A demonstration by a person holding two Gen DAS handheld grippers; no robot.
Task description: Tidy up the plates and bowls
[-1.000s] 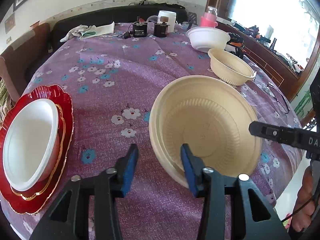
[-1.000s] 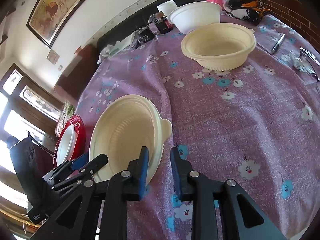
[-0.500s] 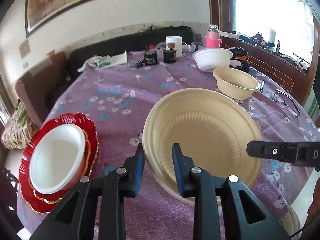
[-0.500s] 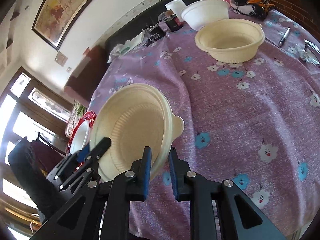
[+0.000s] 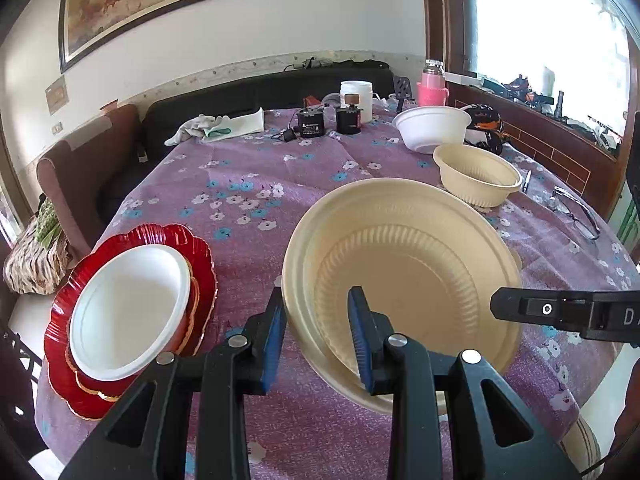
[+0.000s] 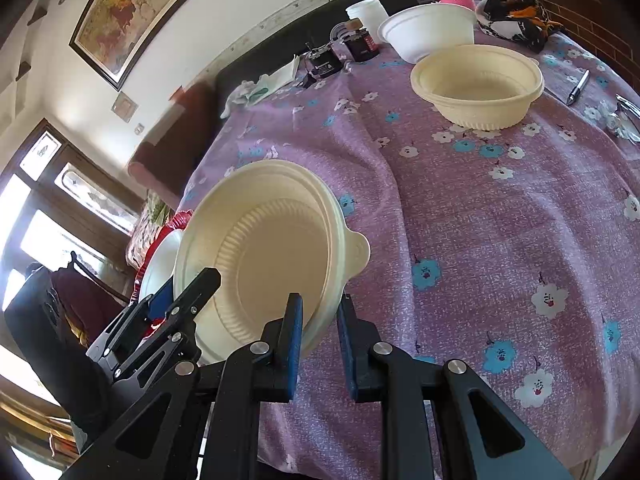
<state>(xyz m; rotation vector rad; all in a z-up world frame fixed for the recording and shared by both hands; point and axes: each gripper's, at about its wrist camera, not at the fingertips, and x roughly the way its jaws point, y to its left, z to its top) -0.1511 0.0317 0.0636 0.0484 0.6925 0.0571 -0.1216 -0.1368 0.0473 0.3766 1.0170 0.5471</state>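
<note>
The cream bowl (image 5: 404, 276) is empty and tilted above the table's (image 5: 256, 184) near edge, clamped at its rim by both claws. The left gripper (image 5: 316, 336) pinches the near rim, the right gripper (image 6: 318, 344) the rim opposite, both pointing downward. At the left edge a white bowl (image 5: 128, 308) sits empty in a red plate (image 5: 200, 256). Another cream bowl (image 5: 478, 180) stands empty near the far right edge.

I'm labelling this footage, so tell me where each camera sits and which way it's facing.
Left wrist: on the left gripper, facing across the purple table; its fingers clamp the beige bowl, right gripper tip beside it.
Right wrist: on the right gripper, facing across the table, gripping the same bowl's handled rim; left gripper low at left.
Shared: held bowl, second beige bowl, white bowl.
</note>
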